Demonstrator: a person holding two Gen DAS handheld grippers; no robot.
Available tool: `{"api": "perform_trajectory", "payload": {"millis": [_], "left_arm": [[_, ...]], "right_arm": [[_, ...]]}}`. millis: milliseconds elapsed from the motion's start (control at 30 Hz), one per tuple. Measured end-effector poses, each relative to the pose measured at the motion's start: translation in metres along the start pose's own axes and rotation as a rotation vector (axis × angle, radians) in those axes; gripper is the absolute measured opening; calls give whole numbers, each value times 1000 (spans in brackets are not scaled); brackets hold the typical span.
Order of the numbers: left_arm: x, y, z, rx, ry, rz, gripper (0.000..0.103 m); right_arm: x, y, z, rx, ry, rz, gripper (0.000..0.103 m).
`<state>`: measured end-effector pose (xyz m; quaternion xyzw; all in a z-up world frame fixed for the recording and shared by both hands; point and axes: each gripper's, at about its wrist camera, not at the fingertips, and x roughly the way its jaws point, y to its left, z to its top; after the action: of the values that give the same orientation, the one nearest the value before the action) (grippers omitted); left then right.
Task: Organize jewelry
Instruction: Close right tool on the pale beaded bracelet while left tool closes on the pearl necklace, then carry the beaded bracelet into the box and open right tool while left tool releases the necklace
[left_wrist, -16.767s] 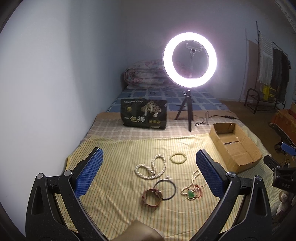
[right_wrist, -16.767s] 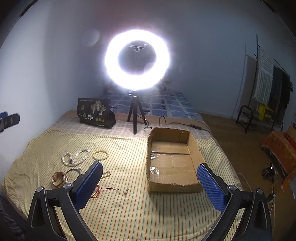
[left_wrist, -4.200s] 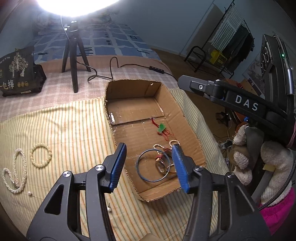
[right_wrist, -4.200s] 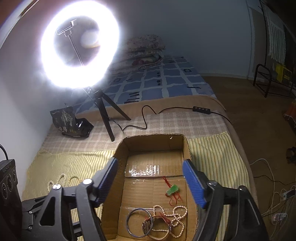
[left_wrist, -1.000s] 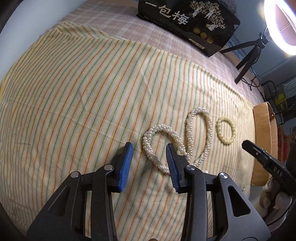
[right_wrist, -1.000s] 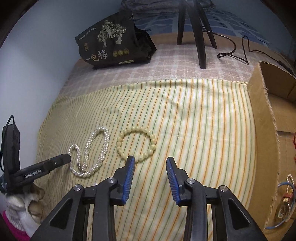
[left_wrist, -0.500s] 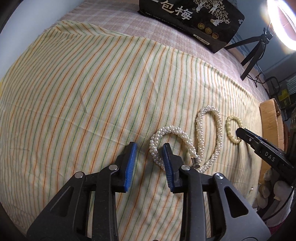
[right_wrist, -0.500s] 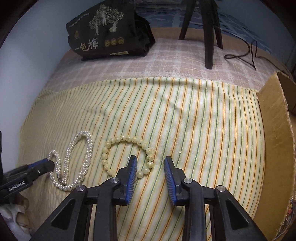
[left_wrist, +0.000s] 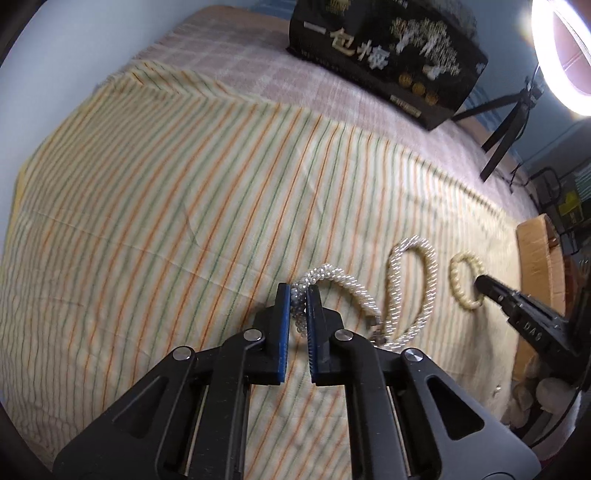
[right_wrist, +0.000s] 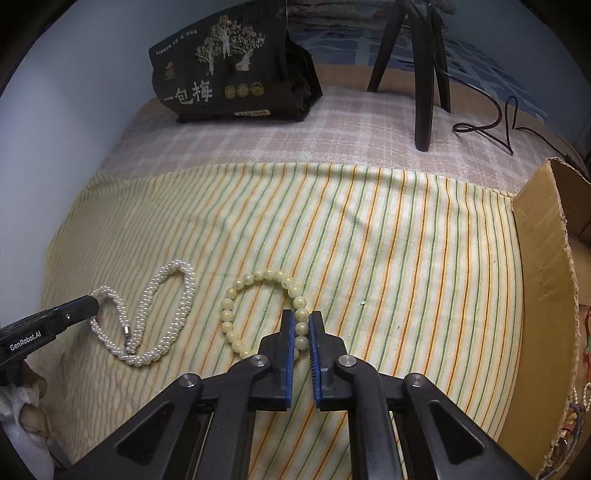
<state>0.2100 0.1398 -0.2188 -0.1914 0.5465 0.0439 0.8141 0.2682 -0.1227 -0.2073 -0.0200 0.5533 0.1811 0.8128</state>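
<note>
A twisted white pearl necklace (left_wrist: 410, 291) lies on the striped cloth (left_wrist: 184, 206). My left gripper (left_wrist: 299, 293) is shut on its left loop; it also shows in the right wrist view (right_wrist: 92, 308), at the necklace (right_wrist: 162, 325). A cream bead bracelet (right_wrist: 255, 306) lies to the right of the necklace. My right gripper (right_wrist: 301, 319) is shut on the bracelet's right side, low on the cloth. In the left wrist view the bracelet (left_wrist: 463, 280) shows with the right gripper (left_wrist: 484, 286) at it.
A cardboard box (right_wrist: 546, 295) stands at the right edge with jewelry inside, partly seen. A black printed bag (right_wrist: 232, 70) and a tripod leg (right_wrist: 424, 85) with a cable (right_wrist: 495, 125) stand at the back. A wall runs along the left.
Both grippers have moved in and down, and their jaws have closed: the left on the pearl necklace loop, the right on the bead bracelet.
</note>
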Motion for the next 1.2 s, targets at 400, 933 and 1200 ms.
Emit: {"api": "perform_trajectory", "payload": {"millis": [400, 933, 1200], "left_arm": [[-63, -7, 7, -23, -119, -113, 6], [-117, -45, 9, 4, -202, -263, 6], [-142, -81, 6, 79, -243, -312, 5]], "right_arm": [[-52, 6, 0, 33, -92, 119, 5], [-120, -13, -6, 49, -212, 149, 5], [-157, -38, -19, 54, -262, 127, 5]]}}
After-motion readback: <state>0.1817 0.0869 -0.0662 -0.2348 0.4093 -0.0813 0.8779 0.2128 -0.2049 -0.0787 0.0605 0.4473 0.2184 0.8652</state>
